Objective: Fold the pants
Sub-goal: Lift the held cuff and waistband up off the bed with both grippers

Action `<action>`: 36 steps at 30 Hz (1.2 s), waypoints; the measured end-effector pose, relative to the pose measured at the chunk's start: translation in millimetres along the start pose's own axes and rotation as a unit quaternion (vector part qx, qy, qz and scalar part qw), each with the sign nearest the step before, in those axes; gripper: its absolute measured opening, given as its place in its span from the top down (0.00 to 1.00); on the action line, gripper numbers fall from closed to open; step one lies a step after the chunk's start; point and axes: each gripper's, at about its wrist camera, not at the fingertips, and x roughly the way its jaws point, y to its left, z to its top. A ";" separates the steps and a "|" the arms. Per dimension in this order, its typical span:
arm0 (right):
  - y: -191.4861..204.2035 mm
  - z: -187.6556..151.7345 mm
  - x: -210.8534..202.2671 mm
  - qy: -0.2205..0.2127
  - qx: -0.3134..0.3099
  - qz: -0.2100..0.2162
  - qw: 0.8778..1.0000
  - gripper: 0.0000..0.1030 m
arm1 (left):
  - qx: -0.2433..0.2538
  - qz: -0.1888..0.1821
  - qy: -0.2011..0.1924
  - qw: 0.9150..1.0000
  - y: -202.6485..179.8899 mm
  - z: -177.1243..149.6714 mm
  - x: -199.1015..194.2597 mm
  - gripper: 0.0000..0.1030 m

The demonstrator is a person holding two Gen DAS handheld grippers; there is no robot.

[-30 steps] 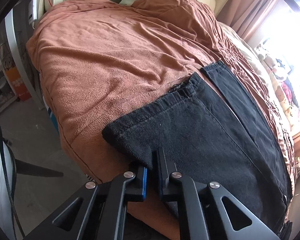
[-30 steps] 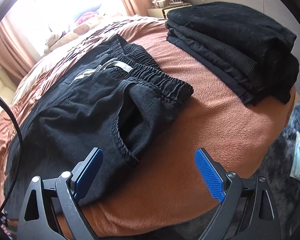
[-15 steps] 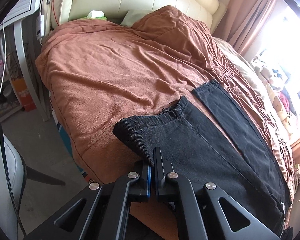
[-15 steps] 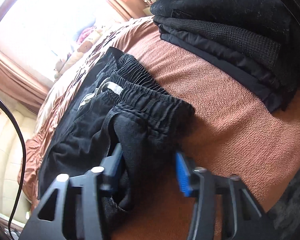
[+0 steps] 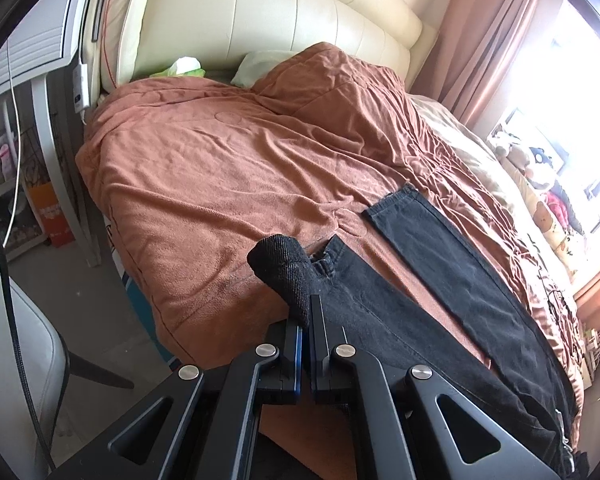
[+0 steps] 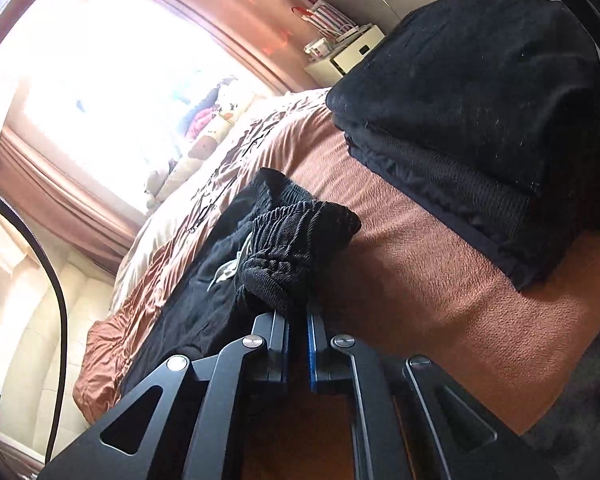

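Pants (image 5: 400, 320), black, spread long on the brown blanket (image 5: 220, 168) of the bed, close to the near edge. Two legs side by side, with a strip of blanket between them. Far leg (image 5: 440, 240) flat, its end toward the top of the bed. Near leg end (image 5: 284, 268) lifted off the blanket and bunched into a little hump.

Left tongs (image 5: 305, 320) squeezed together on that leg end, cloth pinched between the blue pads (image 5: 297, 344). Right tongs (image 6: 298, 320) squeezed together too, clamped on the stretchy waistband (image 6: 300, 232) at the other end. Waistband scrunched up and raised a bit above the blanket, with a white string (image 6: 228, 268) poking out beside it.

Past the waistband, apart from it, a pile of folded black clothes (image 6: 480, 120) on the same blanket. Behind the bed, a cream headboard (image 5: 280, 20) and a pale pillow (image 5: 256, 68) tucked at the top. Pink curtains (image 5: 472, 40) by a very bright window, and soft toys (image 5: 520, 156) along the far side of the bed. Small white table (image 6: 352, 52) past the pile, with things on top too small to tell.
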 end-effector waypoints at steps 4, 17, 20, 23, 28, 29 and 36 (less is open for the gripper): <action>10.8 1.1 5.6 0.003 -0.016 0.007 1.000 0.97 | 0.008 -0.006 -0.006 1.000 -7.2 9.1 -0.4 0.98; 51.2 31.3 32.2 -0.015 -0.072 0.015 0.997 0.97 | 0.046 -0.035 -0.051 0.997 -60.3 62.9 -0.3 0.98; 58.4 37.8 37.8 -0.019 -0.076 0.014 0.997 0.97 | 0.052 -0.037 -0.059 0.996 -73.3 76.2 2.2 0.98; 68.3 42.6 42.9 -0.025 -0.085 0.011 0.996 0.97 | 0.055 -0.040 -0.069 0.995 -89.0 92.3 6.4 0.99; 82.1 50.5 52.0 -0.028 -0.103 0.002 0.994 0.97 | 0.071 -0.051 -0.085 0.993 -118.4 115.9 13.3 0.99; 84.6 50.6 52.7 -0.028 -0.105 0.001 0.994 0.97 | 0.074 -0.053 -0.087 0.992 -124.8 120.8 15.8 0.99; 106.0 58.1 67.8 -0.026 -0.120 -0.013 0.992 0.97 | 0.074 -0.060 -0.090 0.991 -156.1 148.5 38.2 0.99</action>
